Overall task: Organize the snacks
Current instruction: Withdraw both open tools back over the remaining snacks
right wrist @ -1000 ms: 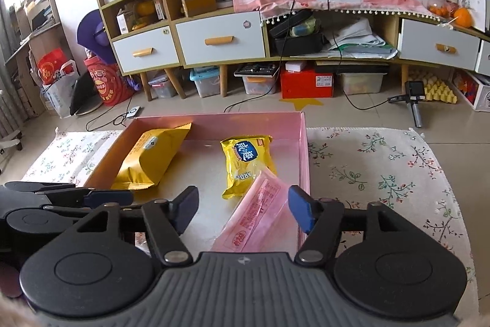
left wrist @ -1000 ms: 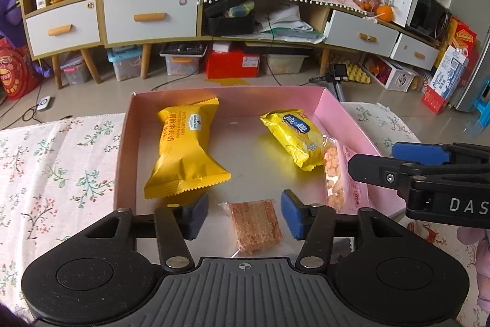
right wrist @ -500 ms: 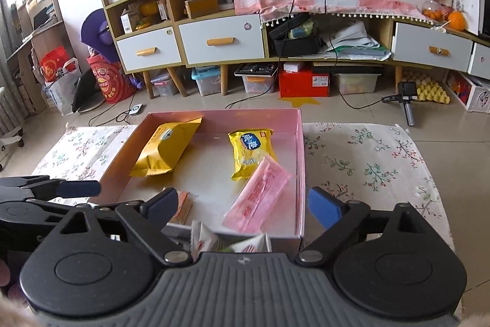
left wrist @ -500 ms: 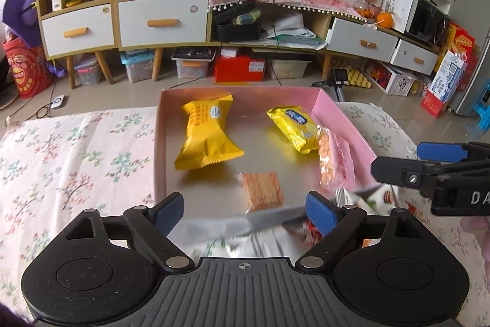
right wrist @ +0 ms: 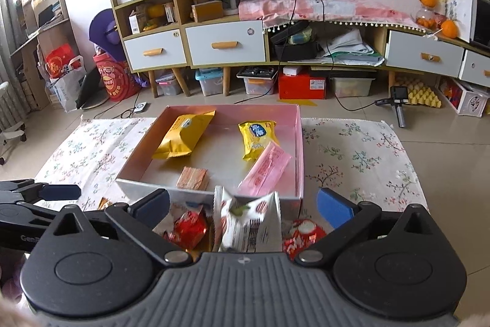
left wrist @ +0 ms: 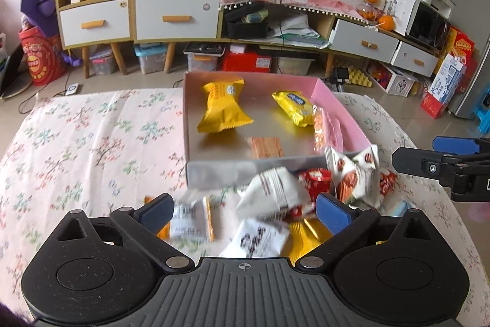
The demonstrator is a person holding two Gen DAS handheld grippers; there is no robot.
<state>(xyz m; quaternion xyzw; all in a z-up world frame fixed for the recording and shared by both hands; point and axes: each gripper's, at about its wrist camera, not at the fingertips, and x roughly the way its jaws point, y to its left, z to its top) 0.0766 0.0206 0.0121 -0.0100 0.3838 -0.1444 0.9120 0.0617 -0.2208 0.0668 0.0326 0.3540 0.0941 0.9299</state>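
Nearest the left gripper (left wrist: 243, 209), whose jaws stand wide apart and hold nothing, a loose heap of snack packets (left wrist: 275, 204) lies on the floral tablecloth (left wrist: 92, 143), just in front of the near wall of the pink box (left wrist: 337, 109). The right gripper (right wrist: 243, 206) also has its jaws spread wide and empty above the same heap; its blue pads flank a white packet with red marks (right wrist: 248, 222) that stands tilted, its long axis running up toward the box. Red foil packets (right wrist: 186, 229) lie on either side of it, and an orange-edged white packet (left wrist: 191, 221) lies flat toward the left.

The box sits past the heap with its near wall touching or almost touching the pile. Inside, a small square wafer-like snack (left wrist: 265, 146) lies flat just behind the near wall. To its right, a pink packet (right wrist: 265, 169) lies along the right wall, long axis running front to back and leaning slightly left at the far end. Beyond it, a yellow biscuit pack (right wrist: 257, 135) points front to back near the right wall. At the left, a large yellow pouch (left wrist: 222, 108) runs diagonally from the far wall toward the middle. Bare box floor shows between the pouch and the biscuit pack and at the near left corner.

The tablecloth is bare to the left and right of the box.
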